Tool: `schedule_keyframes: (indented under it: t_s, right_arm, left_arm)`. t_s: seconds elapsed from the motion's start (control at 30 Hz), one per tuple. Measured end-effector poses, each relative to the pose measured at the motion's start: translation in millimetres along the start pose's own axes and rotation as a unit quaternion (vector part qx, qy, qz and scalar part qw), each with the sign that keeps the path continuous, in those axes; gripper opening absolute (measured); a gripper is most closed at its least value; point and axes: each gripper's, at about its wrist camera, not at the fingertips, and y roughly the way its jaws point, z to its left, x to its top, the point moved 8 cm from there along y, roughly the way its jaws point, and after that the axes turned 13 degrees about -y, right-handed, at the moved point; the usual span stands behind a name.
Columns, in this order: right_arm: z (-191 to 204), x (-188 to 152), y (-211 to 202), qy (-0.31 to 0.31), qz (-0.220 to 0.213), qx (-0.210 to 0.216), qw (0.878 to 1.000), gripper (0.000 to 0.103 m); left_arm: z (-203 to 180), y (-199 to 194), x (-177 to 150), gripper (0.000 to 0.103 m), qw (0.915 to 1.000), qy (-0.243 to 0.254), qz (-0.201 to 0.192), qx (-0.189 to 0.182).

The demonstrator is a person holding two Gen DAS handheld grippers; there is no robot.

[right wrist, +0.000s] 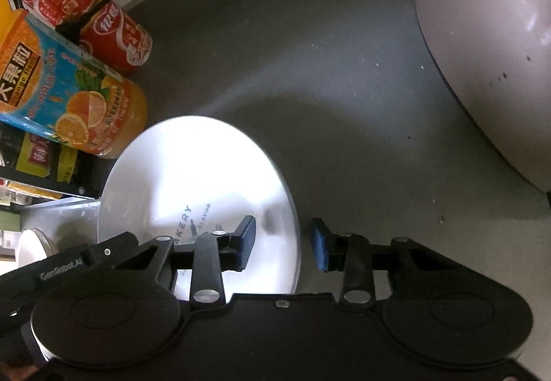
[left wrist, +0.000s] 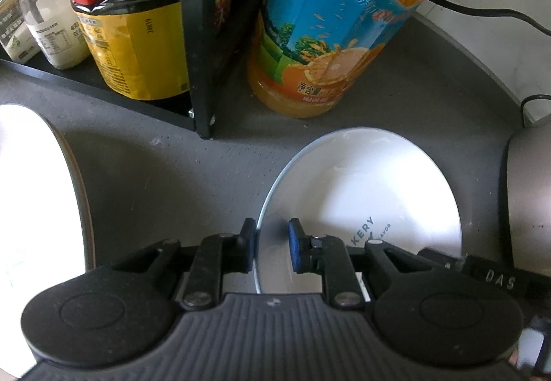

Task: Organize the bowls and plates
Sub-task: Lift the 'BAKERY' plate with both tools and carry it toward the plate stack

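white plate point(left wrist: 361, 188) flat, face up, both grippers point(left wrist: 272, 243) point(right wrist: 284, 240) parted astride opposite rims

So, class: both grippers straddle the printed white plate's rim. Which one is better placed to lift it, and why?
Left. The left gripper has its jaws close either side of the plate rim, nearly pinching. The right gripper straddles the opposite rim with jaws wide apart.

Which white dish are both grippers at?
The printed plate beside the orange juice bottle. Left gripper straddles its left rim, right gripper its right rim. The plain dish sits apart, untouched.
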Motion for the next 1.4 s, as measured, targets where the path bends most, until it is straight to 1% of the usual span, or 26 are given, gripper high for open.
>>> schedule_keyframes:
  t_s: [0.13, 0.27, 0.47, 0.6, 0.83, 1.03, 1.2, 1.4]
  right_arm:
    - [5, 1, 2, -0.026, -0.003, -0.002, 1.000, 0.022]
    - [7, -2, -2, -0.020, -0.008, 0.009, 1.000, 0.019]
    - [10, -3, -10, -0.030, -0.021, 0.003, 0.999, 0.018]
    - [11, -6, -15, -0.030, -0.027, 0.011, 0.999, 0.016]
    - [13, -12, -29, -0.031, -0.060, 0.033, 0.997, 0.011]
    - [8, -20, -39, -0.016, -0.075, 0.049, 0.996, 0.010]
    - [6, -24, -51, 0.003, -0.090, 0.062, 0.994, 0.008]
    - [17, -26, -64, -0.001, -0.106, 0.065, 0.992, 0.008]
  left_arm:
    - [1, 0, 1, 0.018, 1.0000, -0.004, 0.002, 0.002]
    - [3, -3, 0, 0.018, 1.0000, 0.005, 0.003, 0.003]
    - [7, -12, 2, 0.015, 1.0000, -0.001, 0.000, -0.007]
    - [11, -16, 2, 0.014, 0.9999, -0.005, -0.001, -0.010]
    - [24, -21, 1, 0.013, 0.9997, -0.018, 0.002, -0.018]
    - [30, -29, 1, 0.010, 0.9982, -0.039, -0.003, -0.045]
    - [35, -42, 0, 0.009, 0.9966, -0.045, -0.014, -0.068]
    - [45, -61, -3, 0.008, 0.9954, -0.052, -0.022, -0.078]
